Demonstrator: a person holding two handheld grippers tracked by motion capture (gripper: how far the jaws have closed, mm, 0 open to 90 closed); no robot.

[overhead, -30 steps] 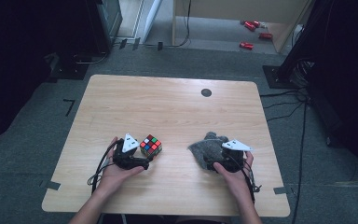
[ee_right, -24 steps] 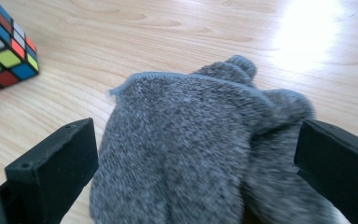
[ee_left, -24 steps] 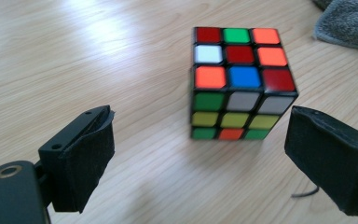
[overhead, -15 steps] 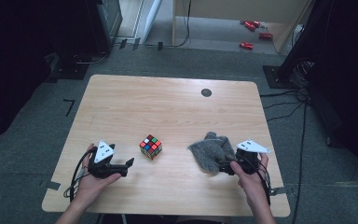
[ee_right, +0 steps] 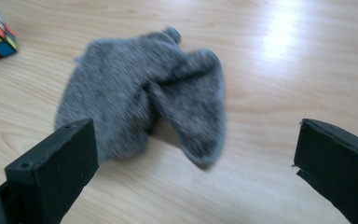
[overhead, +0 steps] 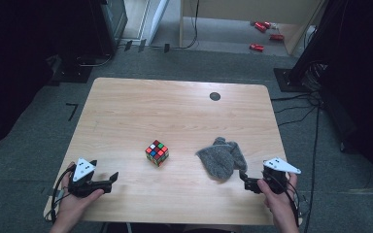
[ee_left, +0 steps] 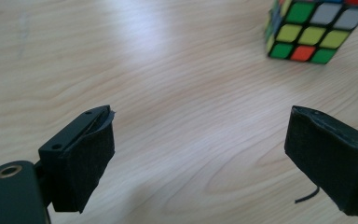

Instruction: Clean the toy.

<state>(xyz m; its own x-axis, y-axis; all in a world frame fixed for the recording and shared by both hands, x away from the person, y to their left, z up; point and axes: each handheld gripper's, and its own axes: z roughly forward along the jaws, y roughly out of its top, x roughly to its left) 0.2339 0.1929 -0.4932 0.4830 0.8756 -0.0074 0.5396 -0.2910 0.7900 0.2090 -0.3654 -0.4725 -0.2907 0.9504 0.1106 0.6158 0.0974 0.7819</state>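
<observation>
Left gripper [overhead: 108, 178]: your jaws stand wide apart with nothing between them, low over the near left corner of the table [overhead: 175, 102]. A second ago it sat just beside the puzzle cube [overhead: 157, 153]; it has since drawn back toward you and leftward, and the cube now lies well apart from it, near the table's middle.

Right gripper [overhead: 246, 181]: jaws likewise spread, nothing held, at the near right edge. It was against the grey sock [overhead: 222, 158] a second ago; it has pulled back, and the crumpled sock lies on the wood just beyond its jaws, right of the cube.

Reading: both items look released and both hands retreated, so this is likely the close of a placing step, or a pause before a fresh one.

Surface: pale wood-grain top, dark round grommet [overhead: 215, 96] near the far edge.

Room: grey carpet, cables [overhead: 296, 104] trailing at right, small red objects [overhead: 263, 26] on the floor far beyond.
</observation>
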